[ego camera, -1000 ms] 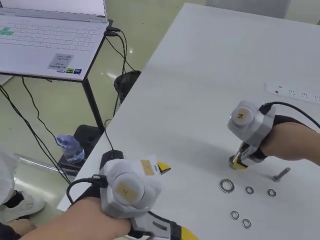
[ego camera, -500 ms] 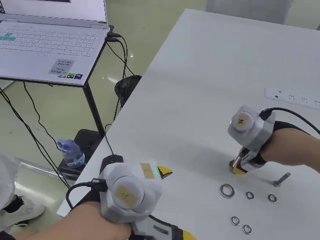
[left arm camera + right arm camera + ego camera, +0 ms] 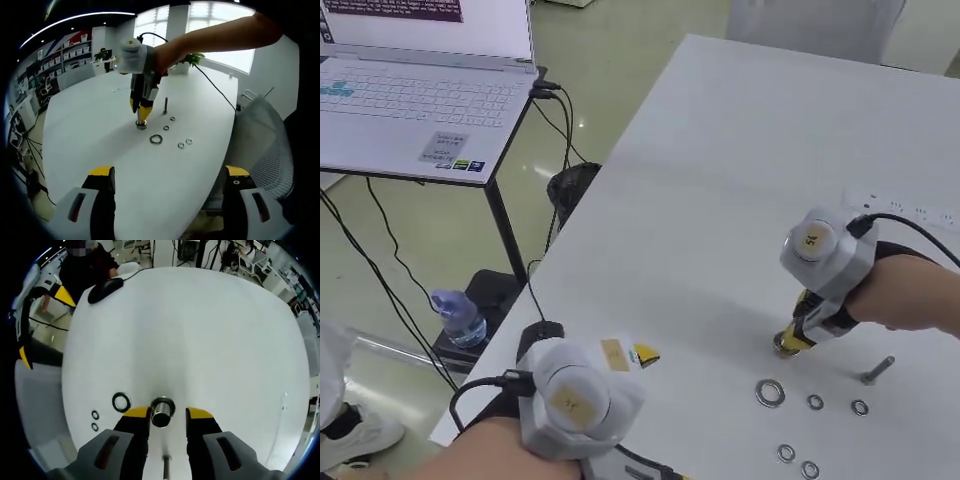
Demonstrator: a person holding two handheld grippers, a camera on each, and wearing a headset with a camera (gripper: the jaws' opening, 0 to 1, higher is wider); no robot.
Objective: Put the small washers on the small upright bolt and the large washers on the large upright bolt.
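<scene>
The large bolt (image 3: pixel 785 345) stands upright on the white table (image 3: pixel 720 180). My right gripper (image 3: pixel 793 336) points down at it, and its yellow fingertips (image 3: pixel 138 413) flank the large bolt (image 3: pixel 162 411) with a gap on one side, so it is narrowly open. One large washer (image 3: pixel 770 392) and several small washers (image 3: pixel 815 402) lie flat just beyond it. The small bolt (image 3: pixel 877 370) stands to the right. My left gripper (image 3: pixel 170 172) hovers wide open and holds nothing, well short of the large washer (image 3: pixel 156 139) and the small bolt (image 3: pixel 165 105).
A white power strip (image 3: pixel 905 208) lies on the table behind the right hand. A laptop (image 3: pixel 420 90) sits on a stand left of the table, with cables and a plastic bottle (image 3: pixel 460 315) on the floor. A mesh chair (image 3: pixel 265 145) stands beside the table.
The head camera has shifted a little. My right gripper has stayed at the large bolt, and the washers and small bolt have not moved.
</scene>
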